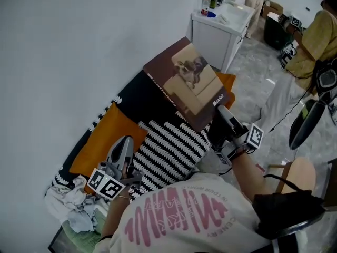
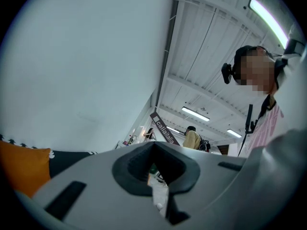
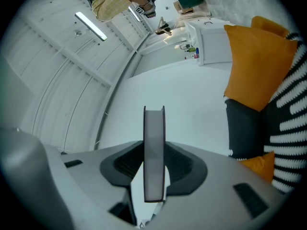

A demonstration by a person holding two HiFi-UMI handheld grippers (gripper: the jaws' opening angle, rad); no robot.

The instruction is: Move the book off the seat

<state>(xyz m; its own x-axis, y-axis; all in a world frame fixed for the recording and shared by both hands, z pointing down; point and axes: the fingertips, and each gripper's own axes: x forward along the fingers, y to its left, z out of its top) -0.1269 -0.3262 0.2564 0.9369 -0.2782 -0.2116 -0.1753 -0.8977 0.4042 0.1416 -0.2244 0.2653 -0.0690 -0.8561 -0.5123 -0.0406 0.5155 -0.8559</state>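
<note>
Our right tool (image 3: 154, 169) pinches the book (image 1: 187, 83) by its lower edge and holds it tilted in the air above the striped cushion (image 1: 174, 152). Our left tool (image 2: 156, 171) is pressed together on nothing, low beside the orange cushion (image 1: 100, 138).

The book (image 1: 187, 83) has a smooth card cover with a faint sheen. Its page edge, seen end-on in the right gripper view, is pale matt paper. The left gripper (image 2: 156, 176) and right gripper (image 3: 154, 176) are smooth, matt grey plastic with darker matt pads. The striped cushion (image 1: 174, 152) looks like coarse knitted cloth, and the orange cushion (image 1: 102, 136) like plain woven cloth. The wall (image 1: 79, 46) is smooth and matt. The floor (image 1: 253, 73) is polished, stone-like and glossy where light strikes it.
</note>
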